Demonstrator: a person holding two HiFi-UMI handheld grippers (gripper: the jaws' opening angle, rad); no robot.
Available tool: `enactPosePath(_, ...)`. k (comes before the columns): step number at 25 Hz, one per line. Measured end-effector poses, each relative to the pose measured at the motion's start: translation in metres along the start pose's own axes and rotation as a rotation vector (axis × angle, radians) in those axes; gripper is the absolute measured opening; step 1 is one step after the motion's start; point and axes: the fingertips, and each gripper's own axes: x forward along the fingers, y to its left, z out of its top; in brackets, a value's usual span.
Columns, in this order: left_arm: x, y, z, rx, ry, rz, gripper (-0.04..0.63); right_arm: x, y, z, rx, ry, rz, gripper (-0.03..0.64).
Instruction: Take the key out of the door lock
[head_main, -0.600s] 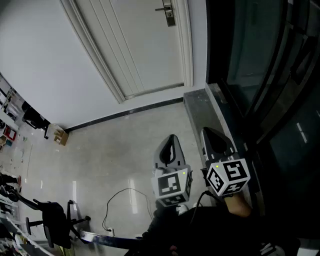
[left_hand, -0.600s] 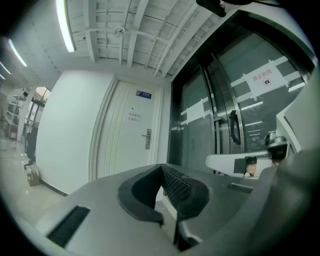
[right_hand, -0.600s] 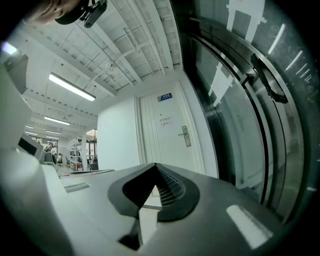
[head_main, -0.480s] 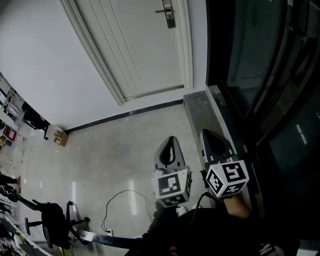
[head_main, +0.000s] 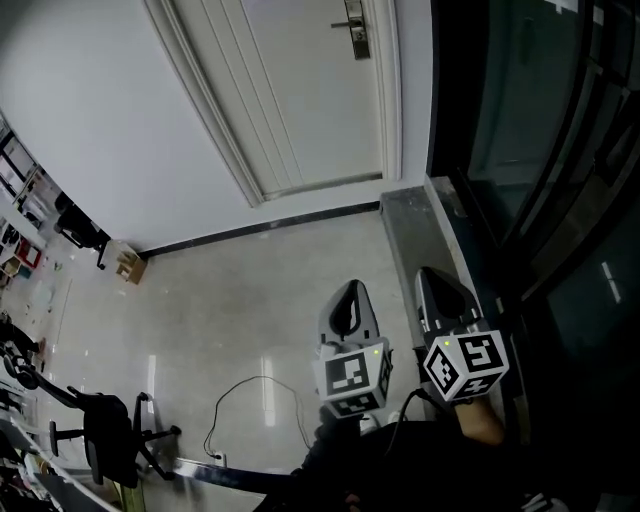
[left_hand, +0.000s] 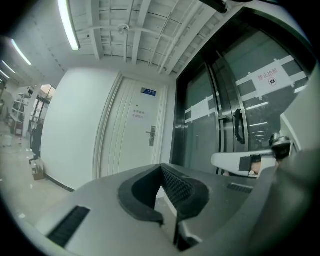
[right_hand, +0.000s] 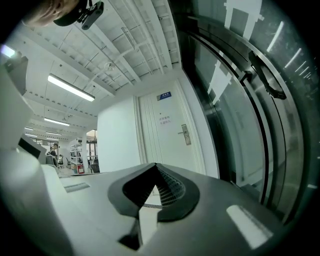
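I hold my left gripper (left_hand: 162, 172) and right gripper (right_hand: 155, 170) low, both with jaws pressed together on nothing, well apart from the white panelled door (head_main: 300, 90). The key should sit in its silver metal lock plate (head_main: 353, 27), but it is too small to make out. I judge that if I arrive with my jaws together, I may knock the key instead of pinching it. A small brown cardboard box (head_main: 128, 266) stands by the wall, and I cannot tell its contents.

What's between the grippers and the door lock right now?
Nothing visible. Only bare floor lies between the door lock and the left gripper and right gripper, both shut, empty and far from it. The key is too small to make out.
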Motion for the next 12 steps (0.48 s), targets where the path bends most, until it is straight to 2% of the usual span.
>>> enactPosePath(4, -0.007, 0.028, -0.002, -0.065, 0.002, 0.047, 0.000, 0.004, -0.001, 0.000, 0.015, -0.041, 0.005, 0.002)
enactPosePath(8, -0.015, 0.063, -0.008, -0.085, 0.013, 0.095, 0.000, 0.014, 0.002, -0.004, 0.065, -0.053, 0.009, 0.002)
enactPosePath(12, -0.011, 0.088, -0.012, -0.122, 0.034, 0.131, 0.000, 0.029, 0.005, -0.007, 0.062, -0.061, 0.004, 0.002)
